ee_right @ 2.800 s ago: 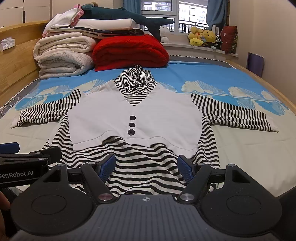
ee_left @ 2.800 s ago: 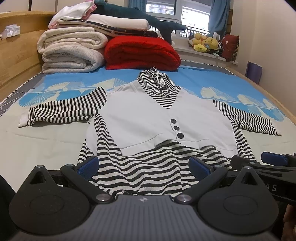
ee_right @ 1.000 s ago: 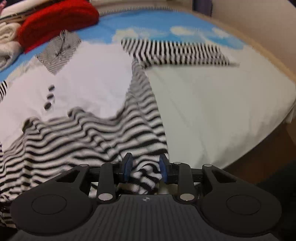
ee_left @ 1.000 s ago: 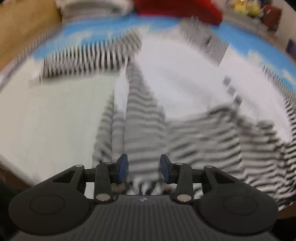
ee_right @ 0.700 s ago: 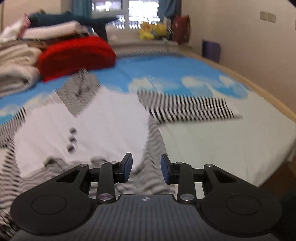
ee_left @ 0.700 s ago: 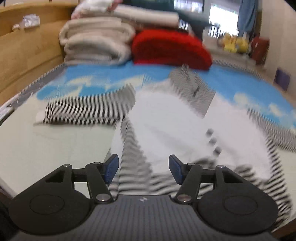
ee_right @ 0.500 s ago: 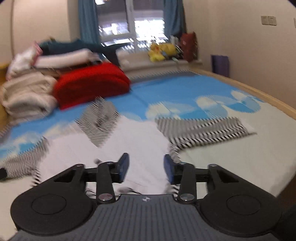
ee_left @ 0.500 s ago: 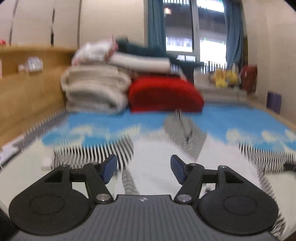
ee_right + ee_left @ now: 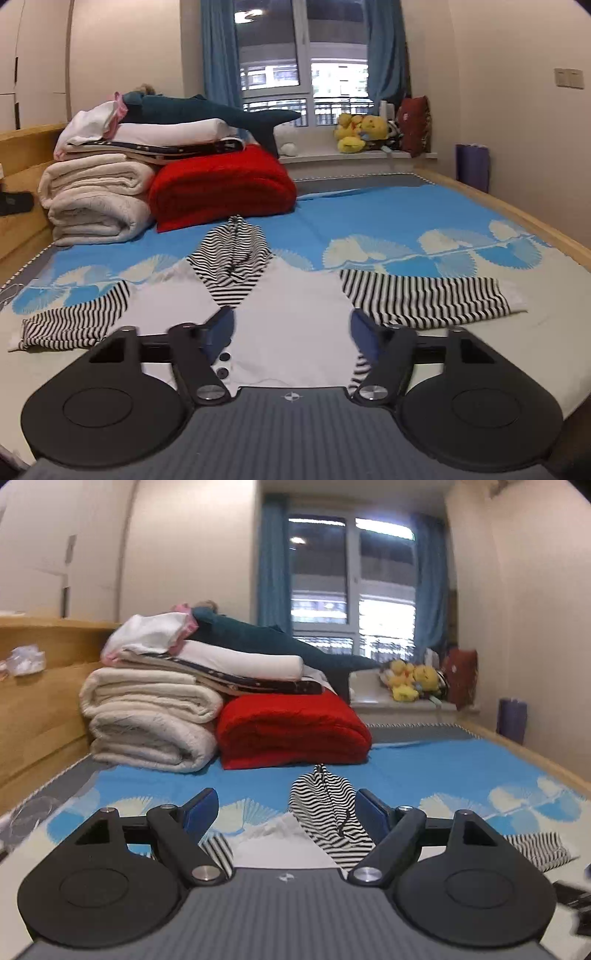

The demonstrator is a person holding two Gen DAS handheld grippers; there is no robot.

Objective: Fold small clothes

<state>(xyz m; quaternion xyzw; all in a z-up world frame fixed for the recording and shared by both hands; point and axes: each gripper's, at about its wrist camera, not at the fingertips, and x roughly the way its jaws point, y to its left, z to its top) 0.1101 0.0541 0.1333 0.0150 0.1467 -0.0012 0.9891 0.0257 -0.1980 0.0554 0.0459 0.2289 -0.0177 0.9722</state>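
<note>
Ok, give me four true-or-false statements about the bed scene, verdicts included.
1. The striped hooded top lies on the bed with both sleeves spread out. True.
2. The right gripper is clamped on the hem. False: its jaws, which have just been opening, stand apart with nothing between them.
3. The red folded blanket sits right of the cream blankets. True.
4. The left gripper is shut. False: it is open and holds nothing.
</note>
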